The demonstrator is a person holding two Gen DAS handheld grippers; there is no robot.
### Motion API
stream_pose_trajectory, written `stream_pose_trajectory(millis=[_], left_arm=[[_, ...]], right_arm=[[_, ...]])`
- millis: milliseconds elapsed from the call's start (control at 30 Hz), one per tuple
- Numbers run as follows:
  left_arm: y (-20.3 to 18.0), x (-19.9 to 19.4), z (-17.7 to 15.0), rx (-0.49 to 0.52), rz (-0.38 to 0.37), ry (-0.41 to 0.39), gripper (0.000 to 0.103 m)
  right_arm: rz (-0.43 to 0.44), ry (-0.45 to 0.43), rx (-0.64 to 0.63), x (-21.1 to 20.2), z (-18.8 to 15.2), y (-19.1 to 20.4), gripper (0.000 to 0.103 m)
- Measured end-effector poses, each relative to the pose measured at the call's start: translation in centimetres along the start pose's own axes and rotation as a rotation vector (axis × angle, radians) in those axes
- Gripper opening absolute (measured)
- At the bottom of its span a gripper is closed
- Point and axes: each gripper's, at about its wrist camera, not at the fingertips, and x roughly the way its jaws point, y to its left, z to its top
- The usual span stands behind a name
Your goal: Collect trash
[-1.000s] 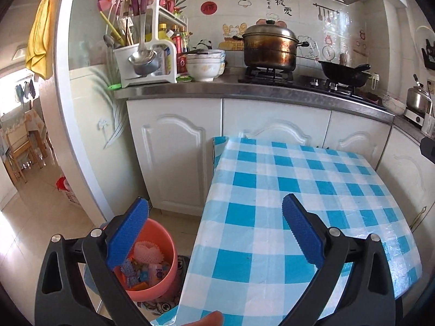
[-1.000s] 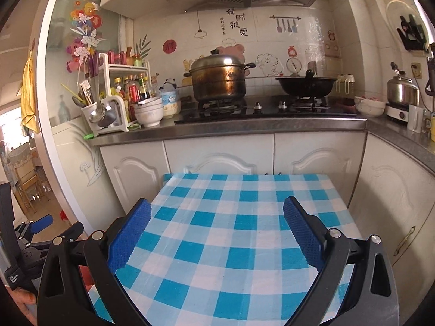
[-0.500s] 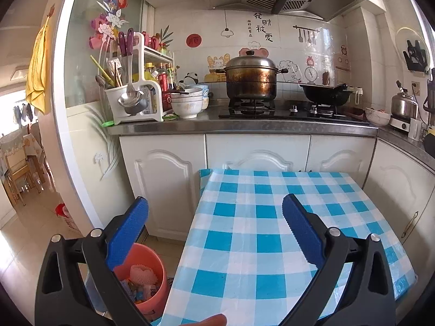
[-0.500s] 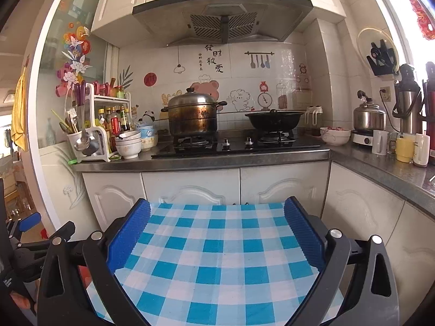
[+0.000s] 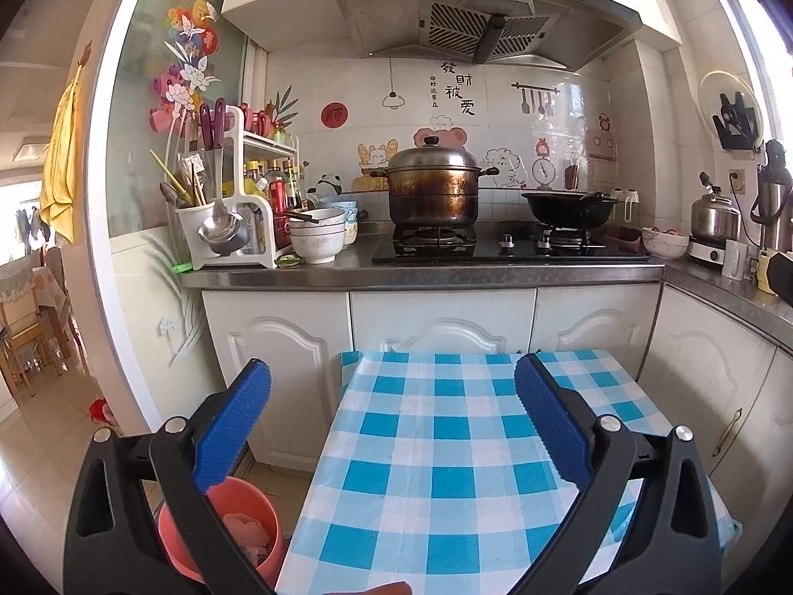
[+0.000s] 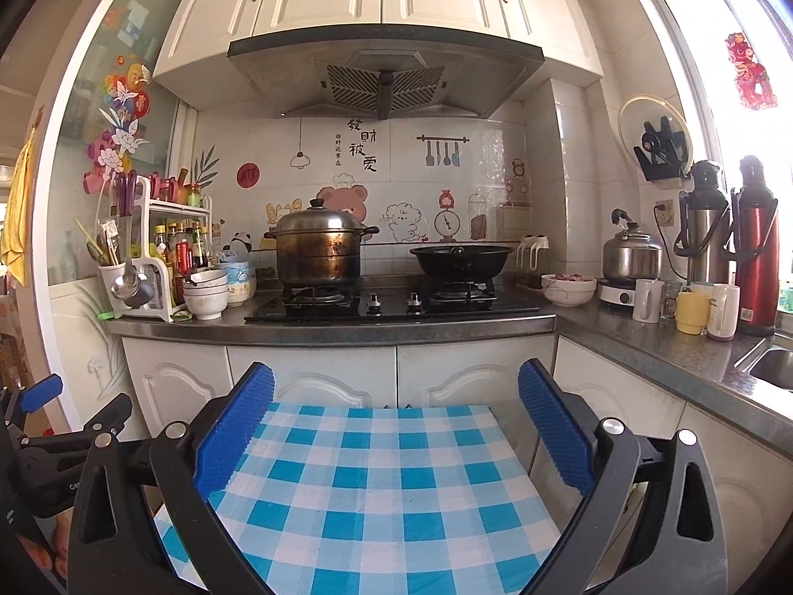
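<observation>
An orange-pink bin [image 5: 238, 501] stands on the floor left of the table, with crumpled wrappers and other trash [image 5: 245, 533] inside; my left finger hides part of it. The small table wears a blue-and-white checked cloth [image 5: 446, 446], also in the right wrist view [image 6: 376, 486], with nothing lying on it. My left gripper [image 5: 392, 372] hangs open above the table's near left part, nothing between its blue pads. My right gripper [image 6: 395, 372] is open and empty too, over the table. The left gripper's tool [image 6: 44, 441] shows at the right wrist view's left edge.
White cabinets [image 5: 436, 327] and a steel counter [image 5: 421, 272] run behind the table. On the counter stand a steamer pot [image 5: 433, 188], a wok [image 5: 567, 208], bowls [image 5: 317, 238] and a utensil rack [image 5: 223, 208]. Kettle [image 6: 629, 253], mugs, flasks and a sink [image 6: 773, 367] line the right counter.
Both cameras have tilted upward and drawn back: the hood and upper cabinets come into view, the table and bin slide lower in frame. Both grippers stay open and empty.
</observation>
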Motion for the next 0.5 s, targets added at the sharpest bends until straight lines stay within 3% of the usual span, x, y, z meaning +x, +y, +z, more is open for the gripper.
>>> stream_pose_trajectory(millis=[500], left_arm=[[-1.8,-1.3,2.0,-0.006,-0.053,-0.052,0.099]], right_arm=[[-0.111,-0.073,0.036,-2.2,1.5,-2.3,0.098]])
